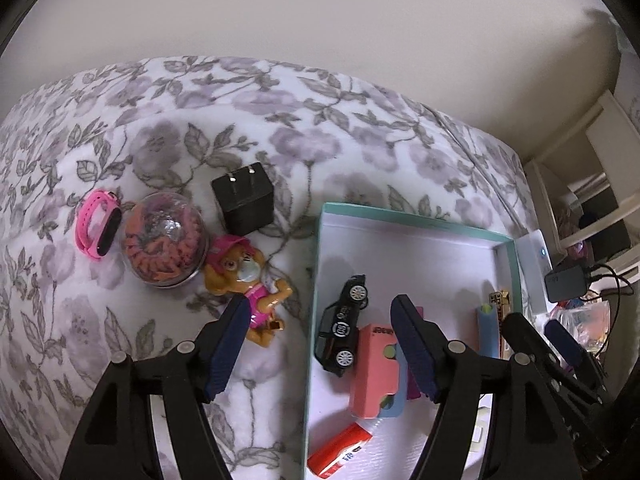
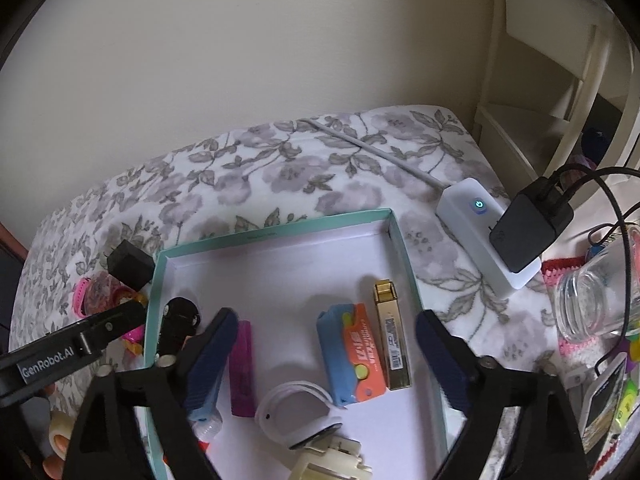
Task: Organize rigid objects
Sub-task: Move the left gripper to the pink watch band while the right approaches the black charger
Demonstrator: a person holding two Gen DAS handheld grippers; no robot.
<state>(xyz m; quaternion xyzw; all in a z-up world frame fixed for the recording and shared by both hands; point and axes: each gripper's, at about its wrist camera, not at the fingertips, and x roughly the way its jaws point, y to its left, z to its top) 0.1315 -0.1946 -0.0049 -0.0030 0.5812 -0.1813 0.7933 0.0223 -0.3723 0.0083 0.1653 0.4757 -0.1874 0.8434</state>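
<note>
A teal-rimmed box (image 1: 404, 218) (image 2: 276, 231) lies on the floral bedspread. In it are a black toy car (image 1: 340, 334), a pink case (image 1: 374, 368), a red-white pack (image 1: 340, 454), a blue-orange case (image 2: 352, 352), a gold lighter (image 2: 393, 340), a magenta stick (image 2: 242, 368) and a white watch band (image 2: 298, 412). Left of the box lie a dog figure (image 1: 244, 280), a clear dome of hair ties (image 1: 166, 240), a pink watch (image 1: 98, 228) and a black charger (image 1: 244, 198). My left gripper (image 1: 316, 344) is open and empty over the box's left wall. My right gripper (image 2: 324, 344) is open and empty over the box.
A white power strip (image 2: 480, 232) with a black adapter (image 2: 528, 236) lies right of the box. A glass jar (image 2: 592, 300) and small clutter lie at the far right. A cream shelf (image 2: 552, 92) stands behind. The wall is close behind the bed.
</note>
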